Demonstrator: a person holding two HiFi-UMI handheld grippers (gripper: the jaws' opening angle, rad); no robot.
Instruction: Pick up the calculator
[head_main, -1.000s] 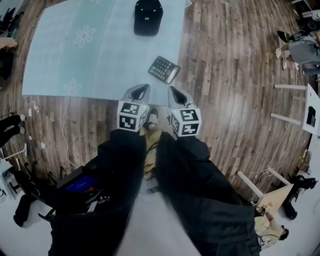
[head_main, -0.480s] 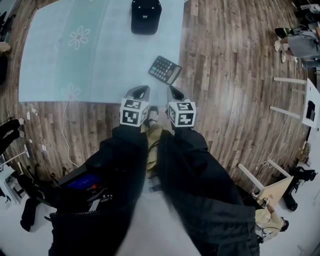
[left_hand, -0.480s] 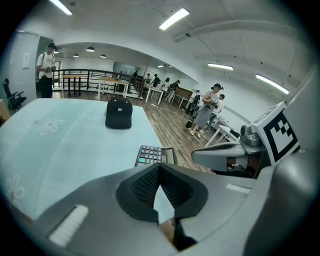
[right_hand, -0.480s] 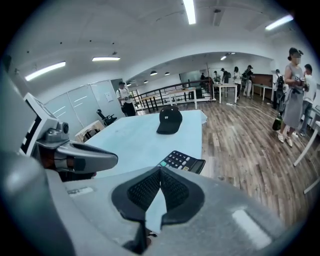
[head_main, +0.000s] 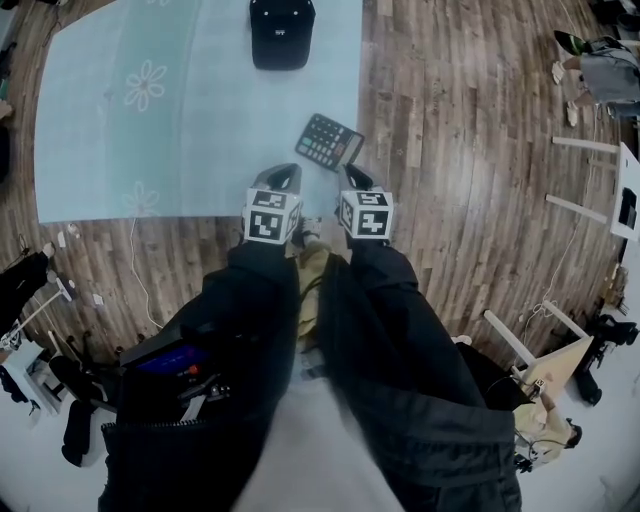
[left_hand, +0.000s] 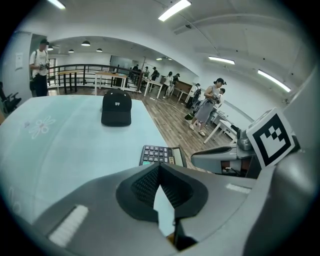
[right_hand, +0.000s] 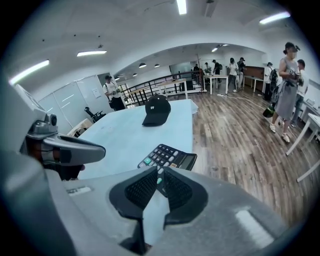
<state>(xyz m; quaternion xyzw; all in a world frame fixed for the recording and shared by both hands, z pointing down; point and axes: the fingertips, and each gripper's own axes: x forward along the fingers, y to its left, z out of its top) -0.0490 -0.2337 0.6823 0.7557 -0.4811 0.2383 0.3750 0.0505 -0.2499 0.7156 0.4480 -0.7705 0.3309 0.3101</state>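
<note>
A dark calculator (head_main: 328, 141) lies tilted on the pale blue mat (head_main: 200, 120), near the mat's right edge. In the left gripper view the calculator (left_hand: 161, 155) shows just beyond the jaws; in the right gripper view the calculator (right_hand: 167, 157) sits straight ahead of them. My left gripper (head_main: 280, 178) hovers short of it, and its tips (left_hand: 159, 166) meet, shut on nothing. My right gripper (head_main: 355, 178) hangs just before the calculator's near corner. Its jaws (right_hand: 160, 172) are opening by a narrow slit, with nothing between them.
A black cap (head_main: 281, 32) rests at the mat's far end. Wooden floor (head_main: 450, 150) lies to the right, with white table legs (head_main: 580, 205) and people standing further off. A cable (head_main: 135, 260) and dark gear (head_main: 165, 365) lie at the lower left.
Both grippers have sunk and moved forward toward the calculator, side by side. The calculator and cap have not moved on the mat.
</note>
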